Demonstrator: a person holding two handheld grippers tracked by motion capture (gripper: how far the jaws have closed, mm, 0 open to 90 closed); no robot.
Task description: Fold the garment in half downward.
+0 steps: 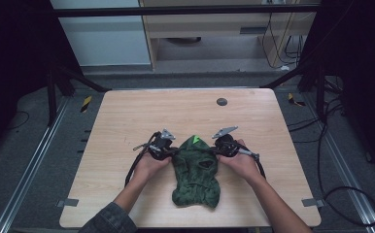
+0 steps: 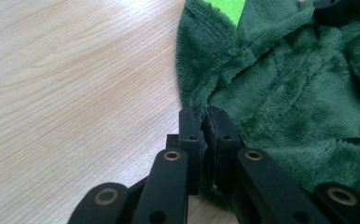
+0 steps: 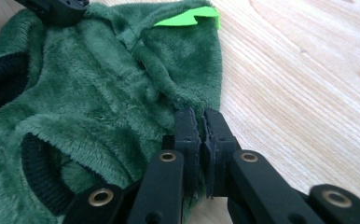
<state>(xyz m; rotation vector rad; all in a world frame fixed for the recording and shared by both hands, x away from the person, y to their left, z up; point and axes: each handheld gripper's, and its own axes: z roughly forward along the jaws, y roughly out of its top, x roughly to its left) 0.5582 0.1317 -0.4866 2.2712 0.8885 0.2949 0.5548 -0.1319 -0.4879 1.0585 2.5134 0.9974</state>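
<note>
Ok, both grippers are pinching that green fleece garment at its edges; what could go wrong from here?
1. The left gripper and right gripper each bite only a thin edge of the green fleece garment, so the plush fabric might slip out when lifted.
2. Pulling outward could stretch or bunch it unevenly on the table.

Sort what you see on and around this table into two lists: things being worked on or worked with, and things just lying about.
In use:
- green fleece garment, lying on the table
- left claw, shut on the garment's edge
- right claw, shut on the opposite edge

Lying about:
- small dark round disc near the table's far edge
- cables on the floor
</note>
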